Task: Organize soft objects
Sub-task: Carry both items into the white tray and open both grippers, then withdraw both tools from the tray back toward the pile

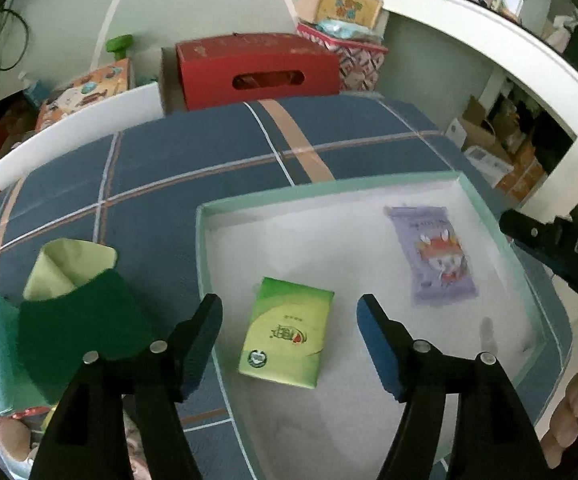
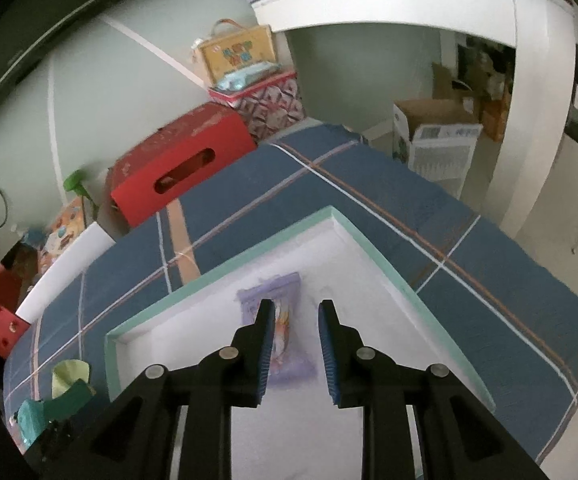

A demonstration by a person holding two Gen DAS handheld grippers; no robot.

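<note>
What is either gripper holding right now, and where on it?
Nothing. The left gripper stands open above the green tissue pack lying in the tray; the right gripper hangs open over the purple packet.

left gripper [image 1: 289, 316] pointed steeply down, jaws spread wide, nothing between the pads, blue pad showing on its right finger. right gripper [image 2: 297, 320] also tilted steeply down, jaws only narrowly apart, pads [image 2: 268, 344] not pressing on anything. in the left wrist view the right gripper's black body and fingers of the person's hand [image 1: 573, 408] showed at the right edge.
</note>
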